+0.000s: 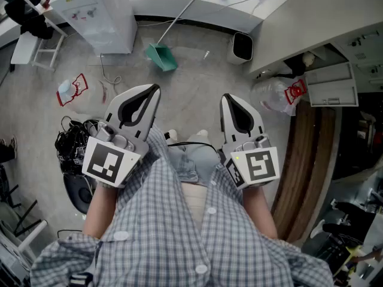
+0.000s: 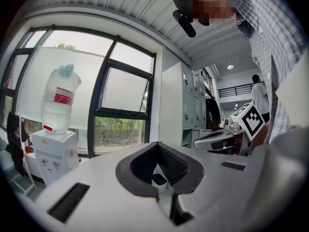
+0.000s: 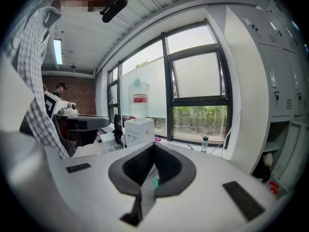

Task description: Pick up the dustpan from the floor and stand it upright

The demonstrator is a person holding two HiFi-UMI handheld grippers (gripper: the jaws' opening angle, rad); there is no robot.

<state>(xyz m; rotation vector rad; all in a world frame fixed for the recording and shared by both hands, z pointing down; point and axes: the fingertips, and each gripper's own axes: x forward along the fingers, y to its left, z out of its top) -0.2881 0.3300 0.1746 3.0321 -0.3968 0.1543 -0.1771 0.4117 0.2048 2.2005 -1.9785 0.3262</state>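
Holding two claws, left claw (image 1: 155,89) and right claw (image 1: 225,98), each pressed together and empty. Seeing one green dustpan (image 1: 162,57) on the floor (image 1: 192,100) well ahead, handle (image 1: 182,12) slanting upward. Noting one red bottle label (image 2: 63,98), print unreadable.

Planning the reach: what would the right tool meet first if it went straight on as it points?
The right tool has a free way nearby; farther on, probably the green dustpan, though depth is unclear.

Bright, even daylight enters through tall black-framed windows (image 3: 193,95) beyond the jaws. Shadows soft. Both gripper views bow strongly, corners black; white right gripper (image 3: 154,148) shell blurs nearest the lens. Head view sharp.
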